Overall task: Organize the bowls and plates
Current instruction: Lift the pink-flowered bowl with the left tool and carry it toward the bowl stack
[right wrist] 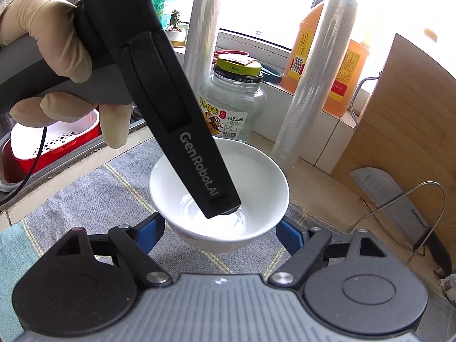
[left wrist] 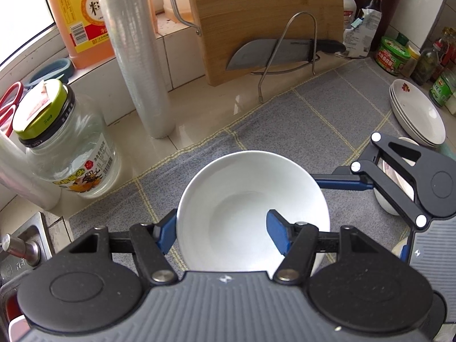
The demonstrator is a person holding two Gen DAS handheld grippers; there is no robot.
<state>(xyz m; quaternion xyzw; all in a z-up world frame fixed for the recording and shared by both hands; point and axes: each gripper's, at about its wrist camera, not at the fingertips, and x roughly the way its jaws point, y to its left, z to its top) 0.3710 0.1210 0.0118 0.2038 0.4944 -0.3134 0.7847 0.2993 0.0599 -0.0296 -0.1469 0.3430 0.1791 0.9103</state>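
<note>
white bowl (left wrist: pixel 252 211) sat on the grey cloth (left wrist: pixel 285 119) at six o'clock in the left wrist view, its rim clamped by the left gripper (left wrist: pixel 222 235); stacked plates (left wrist: pixel 417 114) lay at three o'clock. in the right wrist view, the right gripper (right wrist: pixel 219 235) gripped that bowl's sides.

White bowl (left wrist: pixel 252 208), plain inside. Cloth (left wrist: pixel 322 119) grey-blue with pale yellow grid lines. Plates (left wrist: pixel 416 114) white, small red flower print on top one. Gripper fingers (left wrist: pixel 278 235) blue, bodies black and grey. Jar (left wrist: pixel 71 148) clear, lime-green lid. Bottle (left wrist: pixel 77 20) orange, red-yellow label. Board (left wrist: pixel 268 14) light wood. Glove (right wrist: pixel 57 45) beige.
</note>
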